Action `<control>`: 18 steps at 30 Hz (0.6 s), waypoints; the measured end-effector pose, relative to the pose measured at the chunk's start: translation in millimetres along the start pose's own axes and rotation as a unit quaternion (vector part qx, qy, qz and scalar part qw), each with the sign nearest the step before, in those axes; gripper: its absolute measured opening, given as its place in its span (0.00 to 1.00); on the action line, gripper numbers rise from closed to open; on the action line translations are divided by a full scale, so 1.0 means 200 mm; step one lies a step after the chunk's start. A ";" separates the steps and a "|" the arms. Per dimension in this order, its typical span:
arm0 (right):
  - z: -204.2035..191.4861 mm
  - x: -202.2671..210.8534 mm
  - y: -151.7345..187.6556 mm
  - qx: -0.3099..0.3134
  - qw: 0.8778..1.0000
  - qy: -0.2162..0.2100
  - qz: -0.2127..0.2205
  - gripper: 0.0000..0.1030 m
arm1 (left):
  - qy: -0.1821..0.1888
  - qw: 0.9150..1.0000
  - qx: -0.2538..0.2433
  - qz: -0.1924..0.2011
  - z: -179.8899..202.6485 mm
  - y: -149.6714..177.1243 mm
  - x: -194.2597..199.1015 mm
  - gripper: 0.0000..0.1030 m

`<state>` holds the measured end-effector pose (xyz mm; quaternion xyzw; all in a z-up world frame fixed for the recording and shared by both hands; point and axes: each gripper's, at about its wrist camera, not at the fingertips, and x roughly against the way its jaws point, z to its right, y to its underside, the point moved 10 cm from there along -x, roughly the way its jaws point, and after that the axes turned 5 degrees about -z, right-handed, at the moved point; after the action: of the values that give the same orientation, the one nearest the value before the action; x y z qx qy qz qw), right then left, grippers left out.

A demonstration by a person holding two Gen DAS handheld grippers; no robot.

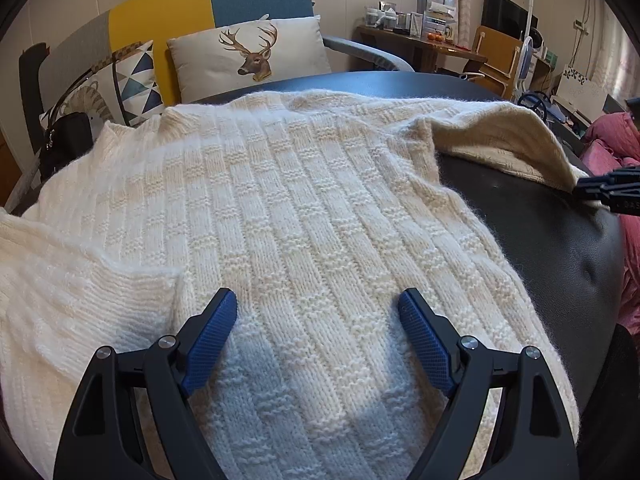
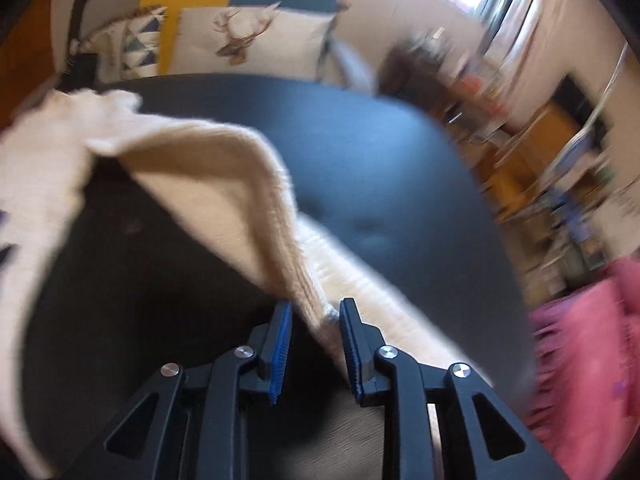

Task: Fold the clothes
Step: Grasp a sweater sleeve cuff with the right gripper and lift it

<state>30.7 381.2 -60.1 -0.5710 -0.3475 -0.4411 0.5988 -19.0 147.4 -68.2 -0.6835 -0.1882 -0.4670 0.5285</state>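
So there's a chunky cream knit sweater [image 1: 280,200] spread flat over a black padded leather surface [image 1: 540,240], covering most of it and hanging over the near edge on the left. The left gripper [image 1: 318,320] hovers over the lower part of the sweater with its jaws spread wide, blue pads [image 1: 212,340] well apart and nothing between them, just the knit lying underneath. Over on the right side, one sleeve [image 1: 500,136] is lifted off the surface and pulled out toward the right gripper [image 2: 316,332], so it hangs like a little tent with the black surface showing beneath it. In the right wrist view the cuff end of that sleeve runs down between the jaws, which stand only a little way apart; the cuff lies against the right-hand pad while a gap shows on the left-hand side, so it doesn't look clamped, though that view is pretty blurred. Behind the surface sits a sofa with a grey, yellow and blue back [image 1: 208,4], a deer-print cushion [image 1: 248,56] and a triangle-pattern cushion [image 1: 132,80] next to it. A black bag [image 1: 66,140] sits at the far left, and some pink fabric [image 2: 580,340] is bunched off the right edge.
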 end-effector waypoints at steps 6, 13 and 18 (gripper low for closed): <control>-0.11 0.00 0.16 -0.027 0.991 -0.108 -0.069 0.24 | 0.002 1.000 0.000 0.000 0.00 0.00 0.00 0.83; 0.27 0.24 -0.05 -0.161 0.982 -0.087 0.050 0.24 | 0.000 1.000 0.000 0.000 0.00 0.00 0.00 0.83; 0.44 0.09 -0.14 -0.151 0.987 -0.042 -0.024 0.24 | 0.000 1.000 0.001 0.001 0.00 0.00 0.00 0.83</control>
<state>18.4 467.4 -23.1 -0.6643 -0.3153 -0.4783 0.4801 -19.5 147.4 -68.3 -0.6831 -0.1884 -0.4662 0.5296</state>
